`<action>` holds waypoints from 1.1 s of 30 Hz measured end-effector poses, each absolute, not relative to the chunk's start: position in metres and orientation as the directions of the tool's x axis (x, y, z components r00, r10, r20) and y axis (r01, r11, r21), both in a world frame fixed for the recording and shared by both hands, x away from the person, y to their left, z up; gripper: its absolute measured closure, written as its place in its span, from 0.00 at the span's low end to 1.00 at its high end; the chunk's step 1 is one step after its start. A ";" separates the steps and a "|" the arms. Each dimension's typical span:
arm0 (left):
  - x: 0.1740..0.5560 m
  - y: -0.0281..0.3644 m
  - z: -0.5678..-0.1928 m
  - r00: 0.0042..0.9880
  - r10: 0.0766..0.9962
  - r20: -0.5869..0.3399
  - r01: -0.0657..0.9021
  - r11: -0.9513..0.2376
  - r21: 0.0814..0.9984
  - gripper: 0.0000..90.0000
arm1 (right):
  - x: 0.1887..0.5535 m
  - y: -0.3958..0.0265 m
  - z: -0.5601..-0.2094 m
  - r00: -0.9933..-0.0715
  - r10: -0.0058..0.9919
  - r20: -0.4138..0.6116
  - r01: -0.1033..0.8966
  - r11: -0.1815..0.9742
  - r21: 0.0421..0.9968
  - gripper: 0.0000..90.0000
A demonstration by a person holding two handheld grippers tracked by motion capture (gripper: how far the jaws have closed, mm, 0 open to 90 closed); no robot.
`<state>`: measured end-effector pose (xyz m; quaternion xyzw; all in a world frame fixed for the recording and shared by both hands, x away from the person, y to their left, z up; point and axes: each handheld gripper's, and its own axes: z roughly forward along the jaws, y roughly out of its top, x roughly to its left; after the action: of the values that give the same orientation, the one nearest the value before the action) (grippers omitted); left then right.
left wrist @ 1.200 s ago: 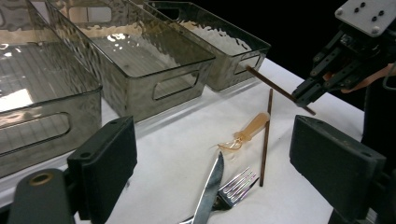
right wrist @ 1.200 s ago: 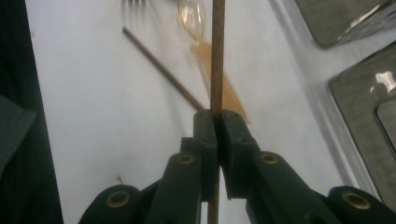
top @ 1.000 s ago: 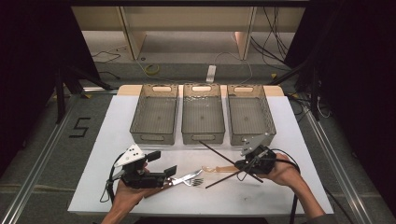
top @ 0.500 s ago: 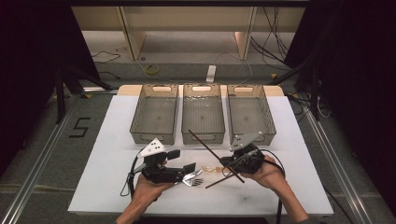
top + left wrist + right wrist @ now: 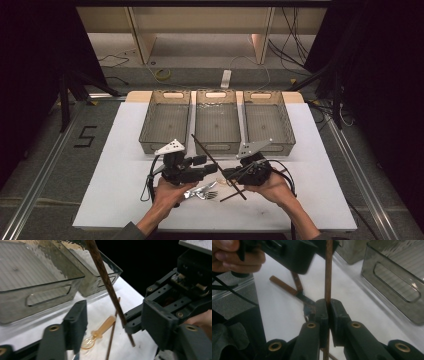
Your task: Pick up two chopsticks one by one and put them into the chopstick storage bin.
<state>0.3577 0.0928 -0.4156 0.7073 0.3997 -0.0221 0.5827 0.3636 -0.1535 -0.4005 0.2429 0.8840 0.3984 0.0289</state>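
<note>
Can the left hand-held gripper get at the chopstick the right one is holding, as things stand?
Probably yes. The chopstick stands up out of the right hand-held gripper, its upper length bare. The left hand-held gripper, jaws just closing but apart with nothing between them, sits beside it.

High view: fixed above the near table edge, facing forward and down, far from the middle bin [image 5: 217, 122]. Gripper views: riding each tool, low and close before that bin, facing each other. Shared throughout: dark chopstick [image 5: 215, 162] [image 5: 106, 281] [image 5: 328, 270].
</note>
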 end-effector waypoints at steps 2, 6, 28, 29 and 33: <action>0.359 0.091 -0.416 0.680 0.528 -0.508 0.599 0.000 0.801 0.48 | 0.363 -0.151 -0.400 -0.880 0.449 0.153 0.408 0.552 0.727 0.96; 0.360 0.090 -0.417 0.678 0.514 -0.525 0.610 0.003 0.792 0.61 | 0.362 -0.147 -0.400 -0.881 0.447 0.155 0.406 0.545 0.733 0.96; 0.365 0.097 -0.414 0.693 0.416 -0.589 0.647 0.002 0.763 0.94 | 0.359 -0.142 -0.396 -0.890 0.424 0.169 0.391 0.519 0.760 0.86; 0.365 0.099 -0.412 0.694 0.419 -0.586 0.645 0.001 0.764 0.94 | 0.358 -0.144 -0.395 -0.888 0.426 0.175 0.396 0.515 0.760 0.82; 0.369 0.107 -0.404 0.693 0.445 -0.568 0.639 -0.014 0.769 0.94 | 0.357 -0.153 -0.390 -0.883 0.441 0.158 0.393 0.515 0.762 0.65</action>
<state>0.3687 0.1066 -0.4036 0.7074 0.3833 -0.0825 0.5882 0.3568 -0.1532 -0.3900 0.2399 0.8698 0.4303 0.0277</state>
